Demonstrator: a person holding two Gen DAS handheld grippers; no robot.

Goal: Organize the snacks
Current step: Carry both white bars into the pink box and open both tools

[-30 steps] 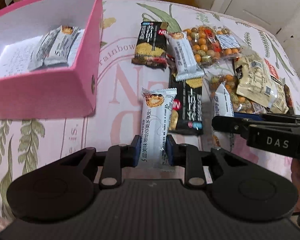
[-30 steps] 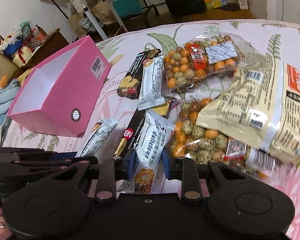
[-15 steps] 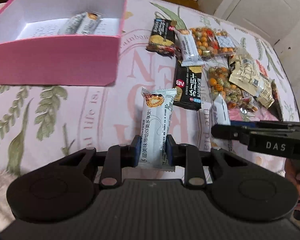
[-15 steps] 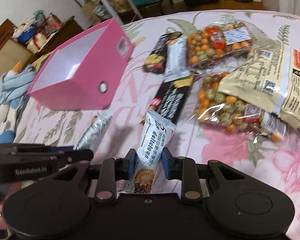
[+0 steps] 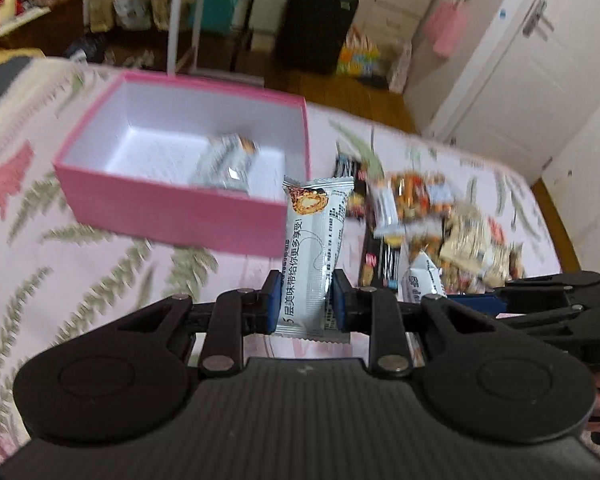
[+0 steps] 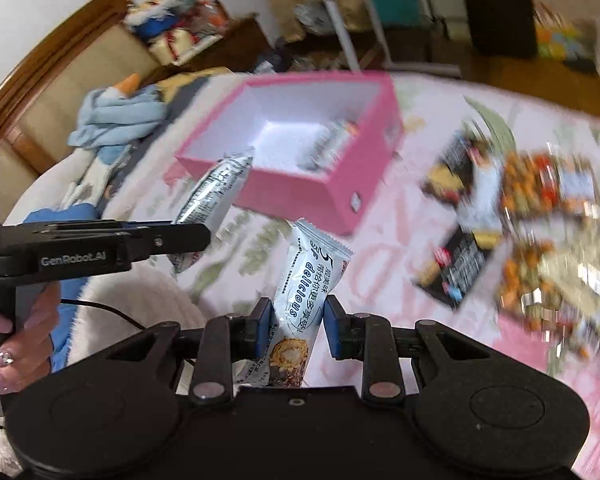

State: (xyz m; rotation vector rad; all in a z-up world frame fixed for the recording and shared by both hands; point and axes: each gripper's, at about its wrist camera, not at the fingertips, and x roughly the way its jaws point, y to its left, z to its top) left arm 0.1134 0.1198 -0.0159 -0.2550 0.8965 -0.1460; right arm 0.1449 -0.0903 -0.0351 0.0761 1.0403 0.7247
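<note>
My left gripper (image 5: 305,306) is shut on a silver snack bar (image 5: 314,248), held upright in the air in front of the pink box (image 5: 172,204). In that box lie silver bars (image 5: 230,158) like it. My right gripper (image 6: 296,330) is shut on a second silver snack bar (image 6: 308,280), also lifted above the bedspread. In the right wrist view the left gripper (image 6: 188,236) shows at the left with its bar (image 6: 212,196) near the pink box (image 6: 332,196). The right gripper (image 5: 496,300) enters the left wrist view from the right.
Black wafer packs (image 6: 456,268), bags of coated nuts (image 6: 548,184) and a beige snack bag (image 5: 468,248) lie in a heap to the right on the floral bedspread (image 5: 100,272). A blue cloth (image 6: 116,116) and a wooden headboard (image 6: 52,64) are at the far left.
Both grippers rose from the bedspread with their silver bars still clamped. The pink box now shows from above, with its inside in view, and the snack heap has dropped away to the right.
</note>
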